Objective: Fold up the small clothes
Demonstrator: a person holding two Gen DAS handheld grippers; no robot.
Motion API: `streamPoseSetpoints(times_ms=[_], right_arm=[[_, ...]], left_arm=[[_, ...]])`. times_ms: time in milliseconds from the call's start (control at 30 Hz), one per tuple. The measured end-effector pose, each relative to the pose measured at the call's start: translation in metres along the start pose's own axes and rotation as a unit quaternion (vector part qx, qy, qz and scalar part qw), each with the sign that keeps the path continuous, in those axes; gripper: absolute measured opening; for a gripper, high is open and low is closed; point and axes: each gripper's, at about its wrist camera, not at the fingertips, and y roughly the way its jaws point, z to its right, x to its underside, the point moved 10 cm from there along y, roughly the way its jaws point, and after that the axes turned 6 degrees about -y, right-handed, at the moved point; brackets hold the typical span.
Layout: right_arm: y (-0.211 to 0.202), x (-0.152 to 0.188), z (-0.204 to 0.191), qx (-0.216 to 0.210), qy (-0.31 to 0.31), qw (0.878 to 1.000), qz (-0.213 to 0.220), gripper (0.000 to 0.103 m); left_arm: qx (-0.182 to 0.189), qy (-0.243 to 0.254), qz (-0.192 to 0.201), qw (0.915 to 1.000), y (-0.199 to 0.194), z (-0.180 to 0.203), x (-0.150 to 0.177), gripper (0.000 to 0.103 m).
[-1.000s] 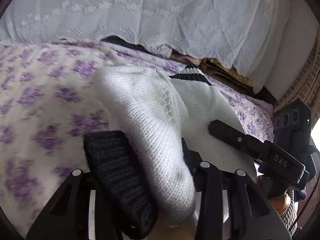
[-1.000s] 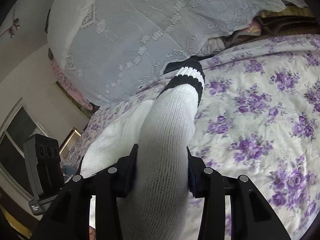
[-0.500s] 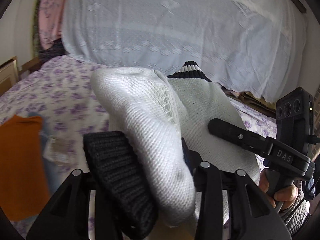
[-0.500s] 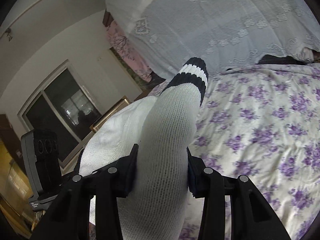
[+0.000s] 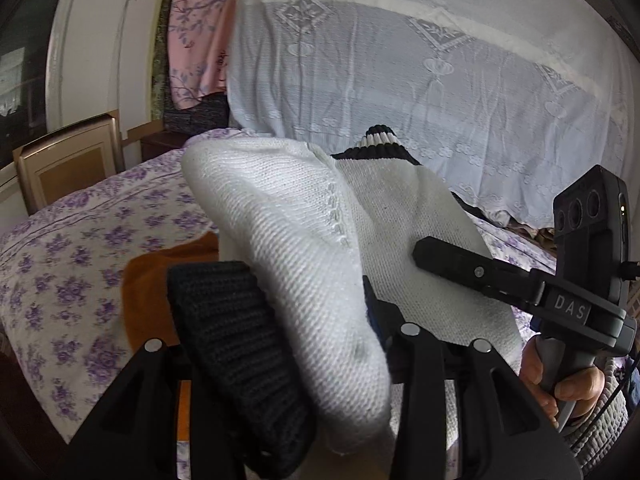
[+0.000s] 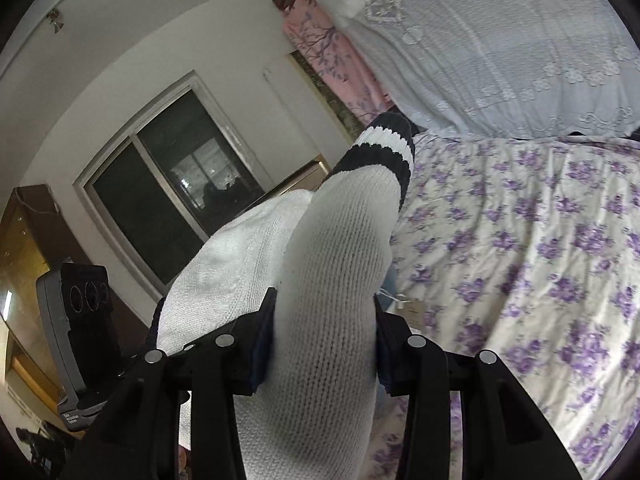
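purple-flowered bedsheet (image 6: 540, 280) covers bed, white lace cover (image 5: 420, 80) draped over bulk behind it; pink floral cloth (image 5: 200, 32) hangs at its left; dark window (image 6: 168, 184) in white wall; wooden chair (image 5: 68, 160) beside bed; orange cloth (image 5: 160, 280) lying on sheet; small tag (image 6: 414, 312) on sheet

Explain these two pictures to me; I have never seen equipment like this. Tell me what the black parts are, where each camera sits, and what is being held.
No robot here: a person holds a hand-held gripper in each hand, each with a wide-angle camera looking along its two fingers. One picture comes from the left hand-held gripper, the other from the right hand-held gripper. Both are clamped on the same white sock, whose cuff has black stripes, lifted above the bed. The left view also shows the right tool from outside, with the person's hand on its handle. Below lies a purple-flowered bedsheet with an orange cloth on it; a white lace cover lies behind.
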Motion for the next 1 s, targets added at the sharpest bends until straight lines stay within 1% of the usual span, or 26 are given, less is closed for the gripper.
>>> streamPoseSetpoints(times_ms=[67, 167, 367, 500, 567, 633, 667, 700, 733, 767, 833, 900, 933, 1000], right_arm=[[0.011, -0.001, -0.010, -0.004, -0.006, 1.000, -0.005, 0.043], [0.029, -0.003, -0.022, -0.007, -0.015, 1.000, -0.013, 0.043], [0.072, 0.000, -0.034, -0.010, -0.028, 0.999, -0.032, 0.043], [0.099, 0.014, -0.025, -0.001, -0.023, 0.998, -0.058, 0.043], [0.117, 0.031, -0.010, 0.020, -0.016, 0.996, -0.087, 0.043], [0.133, 0.049, 0.011, 0.043, -0.006, 0.992, -0.116, 0.048], [0.137, 0.054, 0.018, 0.041, 0.001, 0.992, -0.119, 0.049], [0.139, 0.055, 0.024, 0.036, 0.011, 0.992, -0.119, 0.052], [0.138, 0.055, 0.026, 0.030, 0.020, 0.992, -0.121, 0.053], [0.138, 0.056, 0.028, 0.029, 0.024, 0.992, -0.123, 0.053], [0.136, 0.055, 0.030, 0.037, 0.019, 0.991, -0.124, 0.053], [0.133, 0.055, 0.029, 0.039, 0.016, 0.992, -0.123, 0.053], [0.132, 0.056, 0.028, 0.035, 0.017, 0.992, -0.122, 0.053], [0.125, 0.055, 0.024, 0.030, 0.017, 0.992, -0.119, 0.054]], left_arm=[[-0.007, -0.003, 0.004, 1.0000, -0.004, -0.016, -0.004, 0.038], [-0.016, -0.008, 0.009, 0.9998, -0.004, -0.029, -0.005, 0.038], [-0.023, -0.041, 0.011, 0.9988, 0.003, -0.068, -0.005, 0.038], [-0.026, -0.059, -0.006, 0.9979, 0.024, -0.094, 0.005, 0.039], [-0.034, -0.063, -0.027, 0.9971, 0.044, -0.105, 0.019, 0.039], [-0.054, -0.060, -0.034, 0.9961, 0.062, -0.113, 0.032, 0.047], [-0.063, -0.056, -0.034, 0.9959, 0.067, -0.114, 0.037, 0.050], [-0.072, -0.046, -0.026, 0.9960, 0.070, -0.111, 0.038, 0.052], [-0.085, -0.032, -0.017, 0.9957, 0.070, -0.108, 0.037, 0.054], [-0.098, -0.025, -0.011, 0.9948, 0.071, -0.106, 0.036, 0.055], [-0.113, -0.029, -0.006, 0.9932, 0.072, -0.104, 0.037, 0.063], [-0.119, -0.036, -0.003, 0.9923, 0.071, -0.104, 0.037, 0.066], [-0.126, -0.037, -0.001, 0.9914, 0.070, -0.105, 0.037, 0.069], [-0.146, -0.028, 0.005, 0.9889, 0.063, -0.105, 0.037, 0.071]])
